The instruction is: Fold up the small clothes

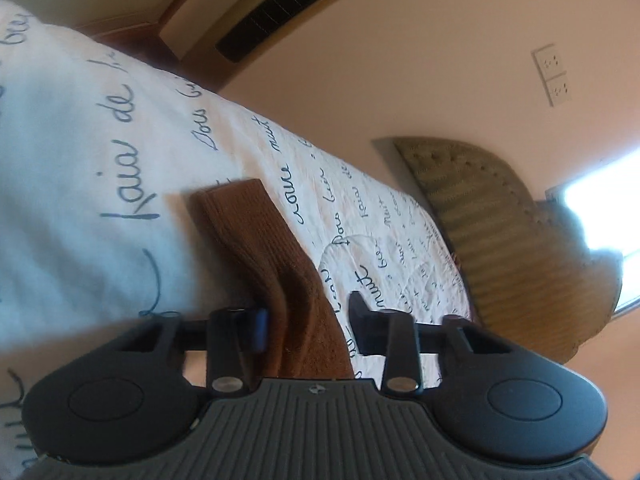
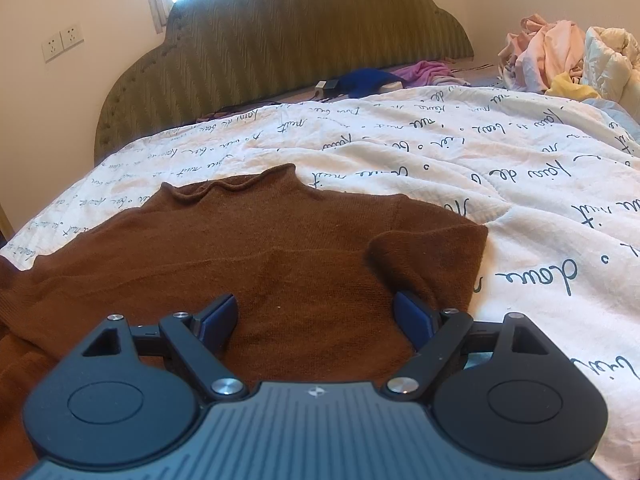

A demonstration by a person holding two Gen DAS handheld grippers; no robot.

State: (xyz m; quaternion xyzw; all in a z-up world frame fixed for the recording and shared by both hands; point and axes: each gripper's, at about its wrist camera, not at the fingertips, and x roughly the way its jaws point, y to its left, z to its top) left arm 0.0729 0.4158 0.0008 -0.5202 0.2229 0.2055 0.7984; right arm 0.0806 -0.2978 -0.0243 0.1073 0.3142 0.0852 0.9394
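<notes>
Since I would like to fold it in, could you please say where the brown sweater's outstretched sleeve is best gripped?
Grip the sleeve near its ribbed cuff, coming across a long edge. It lies flat and narrow on the quilt, so both layers fit inside the left tool.

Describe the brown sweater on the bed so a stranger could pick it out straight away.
Start at the green padded headboard and come down the white quilt with dark handwriting. The brown sweater lies spread flat on the near part of that quilt, collar toward the headboard, one sleeve folded in. It is the only brown garment; the other clothes are a pink and yellow heap off the quilt's far corner.
</notes>
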